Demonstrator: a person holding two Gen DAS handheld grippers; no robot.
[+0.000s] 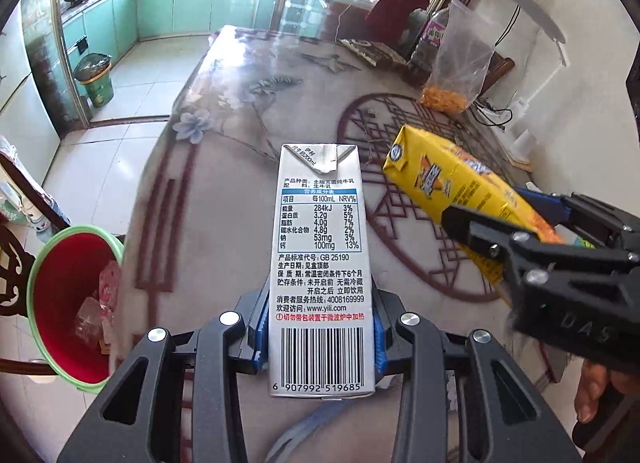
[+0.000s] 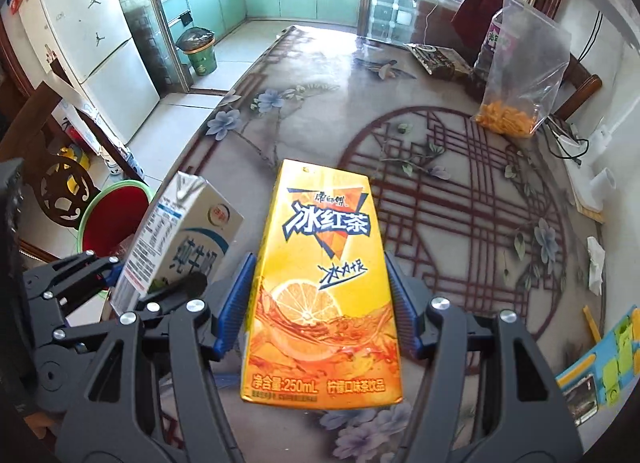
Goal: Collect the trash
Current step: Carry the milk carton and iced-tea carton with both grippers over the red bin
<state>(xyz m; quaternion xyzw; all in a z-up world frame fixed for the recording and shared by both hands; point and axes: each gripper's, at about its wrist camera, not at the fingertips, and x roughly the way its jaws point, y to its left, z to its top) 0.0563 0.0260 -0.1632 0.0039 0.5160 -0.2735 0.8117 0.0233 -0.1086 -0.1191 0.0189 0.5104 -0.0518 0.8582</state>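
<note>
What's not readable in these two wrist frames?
- Red bin: bottom part cut off by the left gripper in the left view; mostly behind the milk carton in the right view.
- Bin contents: blurred, can't identify.
- Yellow tea carton: far end hidden by the right gripper in the left view.
- Bottle: label behind plastic bag, unreadable.

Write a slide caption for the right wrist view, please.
Right claw grips a yellow iced-tea carton above the patterned table; beside it, the left claw holds a milk carton.
</note>
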